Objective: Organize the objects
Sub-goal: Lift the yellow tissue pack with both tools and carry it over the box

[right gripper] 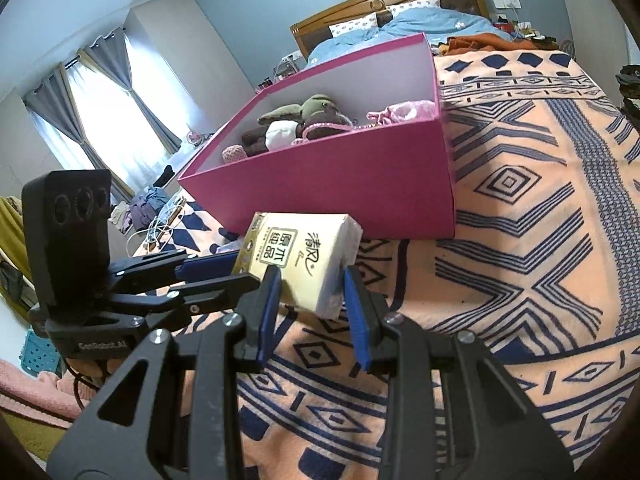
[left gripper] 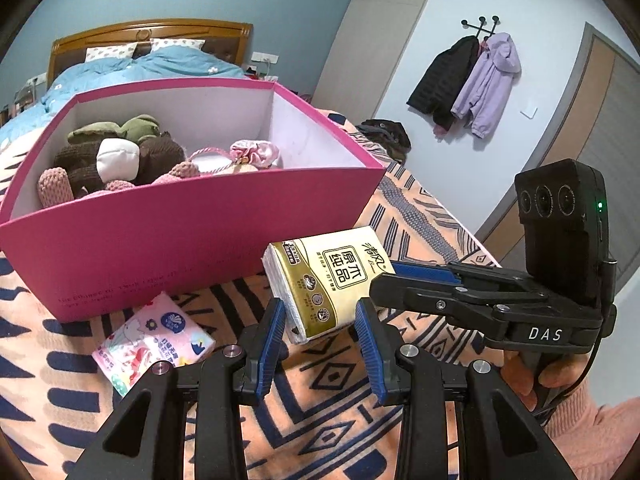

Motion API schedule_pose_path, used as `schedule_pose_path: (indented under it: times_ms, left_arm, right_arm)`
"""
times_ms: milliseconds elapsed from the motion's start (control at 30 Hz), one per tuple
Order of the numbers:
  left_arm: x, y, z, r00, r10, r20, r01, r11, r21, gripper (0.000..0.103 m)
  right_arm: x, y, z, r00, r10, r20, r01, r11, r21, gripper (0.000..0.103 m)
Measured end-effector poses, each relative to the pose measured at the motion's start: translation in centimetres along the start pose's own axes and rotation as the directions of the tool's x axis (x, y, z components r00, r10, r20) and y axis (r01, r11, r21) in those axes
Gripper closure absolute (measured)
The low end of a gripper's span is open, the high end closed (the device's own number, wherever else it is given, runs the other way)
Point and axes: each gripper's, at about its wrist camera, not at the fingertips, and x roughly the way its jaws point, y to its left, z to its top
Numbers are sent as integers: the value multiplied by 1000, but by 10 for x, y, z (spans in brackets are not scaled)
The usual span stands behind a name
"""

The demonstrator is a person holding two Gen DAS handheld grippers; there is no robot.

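Both of my grippers are holding one gold-and-white soft pack of tissues (left gripper: 326, 280) between them, just in front of the open pink cardboard box (left gripper: 192, 256). My left gripper (left gripper: 320, 322) is pinching the pack's near end with its blue pads nearly together; my right gripper (right gripper: 308, 288) is clamping the other end, jaws narrowly parted around it. Judging by this, the pack is going into the box next. Inside the box, knitted brown, green and pink soft toys (left gripper: 112, 152) are already lying, so part of the sorting looks done. Left of the tissue pack, a small pink printed tissue packet (left gripper: 154, 338) is lying on the patterned orange-and-navy blanket (right gripper: 520, 208), touching the box's front wall and waiting. The box's floor and far corners are hidden from me.
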Motion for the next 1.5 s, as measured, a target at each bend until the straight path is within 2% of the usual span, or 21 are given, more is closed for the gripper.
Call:
schedule_pose_path:
  times_ms: [500,633,1500]
  left_arm:
    - [-7,-3,4,1000,-9,26,9,1000,10,66]
    - [-10,-3,7,999,-30,29,30,1000,4,66]
    - [-21,-9,32,996,-27,83,24,999,40,66]
  right_arm:
    - [-10,8,7,999,-8,44,10,999,-33,68]
    - [-14,10,9,998,-10,57,13,999,-40,68]
    - [-31,17,28,993,1,118,8,997,-72,68]
